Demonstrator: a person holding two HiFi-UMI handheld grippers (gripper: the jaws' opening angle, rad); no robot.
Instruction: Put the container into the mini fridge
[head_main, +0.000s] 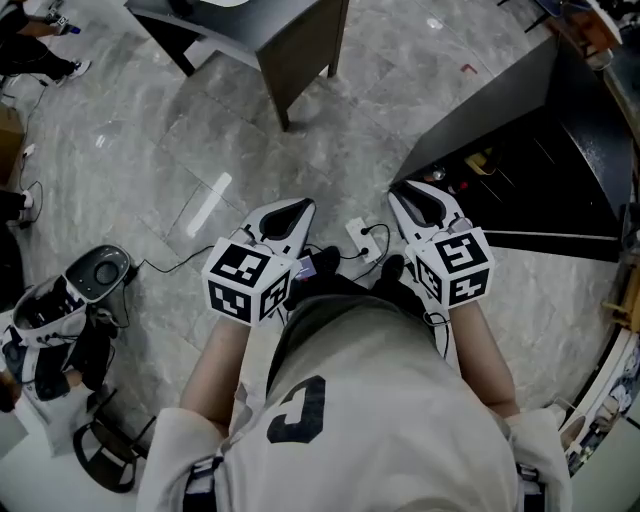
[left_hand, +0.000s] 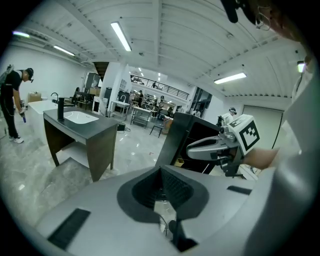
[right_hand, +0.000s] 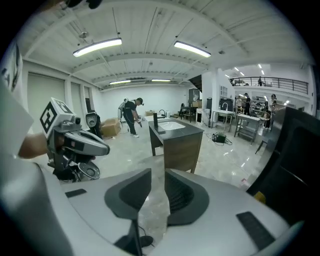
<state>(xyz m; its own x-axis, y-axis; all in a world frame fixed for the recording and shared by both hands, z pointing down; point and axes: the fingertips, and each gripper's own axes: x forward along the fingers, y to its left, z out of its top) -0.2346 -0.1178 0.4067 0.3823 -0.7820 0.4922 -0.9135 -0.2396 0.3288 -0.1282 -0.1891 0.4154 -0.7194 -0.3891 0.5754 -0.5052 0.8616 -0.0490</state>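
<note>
I see no container that I can pick out in any view. The black mini fridge (head_main: 540, 140) stands to the right with its dark inside facing me and a small yellow item (head_main: 480, 160) low in it. It also shows as a dark box (left_hand: 187, 135) in the left gripper view, and at the right edge as a dark fridge wall (right_hand: 295, 150). My left gripper (head_main: 285, 212) is held close to the body over the floor, jaws together and empty (left_hand: 161, 170). My right gripper (head_main: 418, 200) is level with it, nearer the fridge, with a narrow empty gap between its pads (right_hand: 158, 172).
A dark desk with a white sink (head_main: 290, 40) stands ahead on the marble floor. A white power strip (head_main: 362, 238) with cables lies between the grippers. A round grey device (head_main: 97, 270) and bags sit at the left. A person (right_hand: 132, 115) stands far back near a cardboard box (right_hand: 110, 127).
</note>
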